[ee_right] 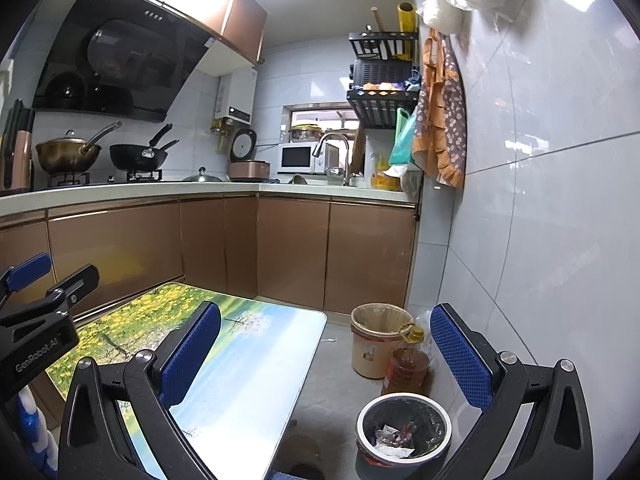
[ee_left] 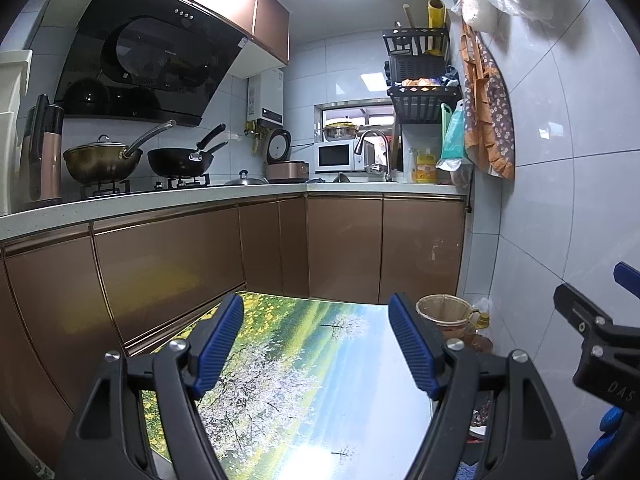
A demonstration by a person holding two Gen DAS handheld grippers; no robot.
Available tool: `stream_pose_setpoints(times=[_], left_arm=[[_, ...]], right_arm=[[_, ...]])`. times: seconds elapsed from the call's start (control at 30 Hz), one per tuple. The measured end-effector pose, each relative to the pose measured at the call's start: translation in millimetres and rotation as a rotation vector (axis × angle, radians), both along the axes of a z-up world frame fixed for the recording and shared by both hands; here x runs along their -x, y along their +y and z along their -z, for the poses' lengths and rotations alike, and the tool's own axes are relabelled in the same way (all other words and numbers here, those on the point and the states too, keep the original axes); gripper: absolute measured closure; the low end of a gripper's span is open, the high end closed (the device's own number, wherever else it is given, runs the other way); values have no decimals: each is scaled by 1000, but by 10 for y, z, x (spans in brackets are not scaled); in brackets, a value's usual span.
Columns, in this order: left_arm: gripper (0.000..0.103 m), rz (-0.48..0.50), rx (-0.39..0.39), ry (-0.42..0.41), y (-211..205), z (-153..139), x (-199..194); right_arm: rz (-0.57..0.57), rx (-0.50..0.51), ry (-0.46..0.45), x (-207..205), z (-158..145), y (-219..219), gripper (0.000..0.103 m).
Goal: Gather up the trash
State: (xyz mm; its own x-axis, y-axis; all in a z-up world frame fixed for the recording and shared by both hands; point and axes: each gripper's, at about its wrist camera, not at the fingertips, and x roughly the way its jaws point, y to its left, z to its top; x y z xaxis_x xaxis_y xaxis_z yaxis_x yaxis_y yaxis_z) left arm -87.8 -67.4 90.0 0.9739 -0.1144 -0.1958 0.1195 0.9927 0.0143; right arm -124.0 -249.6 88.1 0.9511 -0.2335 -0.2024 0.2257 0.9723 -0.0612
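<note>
Left gripper (ee_left: 316, 346) and right gripper (ee_right: 326, 354) both spread wide, nothing between blue pads, hovering over landscape-printed tabletop (ee_right: 256, 360); tabletop looks cleared; scraps sit in black-lined round bin (ee_right: 404, 426) on floor, just beside amber oil bottle (ee_right: 408, 368); collecting seems finished, else next move: find remaining litter

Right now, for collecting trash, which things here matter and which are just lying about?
For the job:
- grey bin with wrappers inside
- lined beige bin
- left gripper, jaws open, empty
- right gripper, jaws open, empty

Just lying about:
- oil bottle
- picture-topped table
- woks
- microwave
</note>
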Motion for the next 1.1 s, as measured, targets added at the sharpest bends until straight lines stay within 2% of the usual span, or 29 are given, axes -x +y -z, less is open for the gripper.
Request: stream_pose_setpoints(times=[0.5, 1.1], left_arm=[[30, 15, -13, 26, -65, 81, -86], [30, 37, 17, 80, -65, 220, -256]], right_arm=[[30, -20, 4, -59, 66, -115, 0], [44, -17, 43, -228, 146, -184, 0]])
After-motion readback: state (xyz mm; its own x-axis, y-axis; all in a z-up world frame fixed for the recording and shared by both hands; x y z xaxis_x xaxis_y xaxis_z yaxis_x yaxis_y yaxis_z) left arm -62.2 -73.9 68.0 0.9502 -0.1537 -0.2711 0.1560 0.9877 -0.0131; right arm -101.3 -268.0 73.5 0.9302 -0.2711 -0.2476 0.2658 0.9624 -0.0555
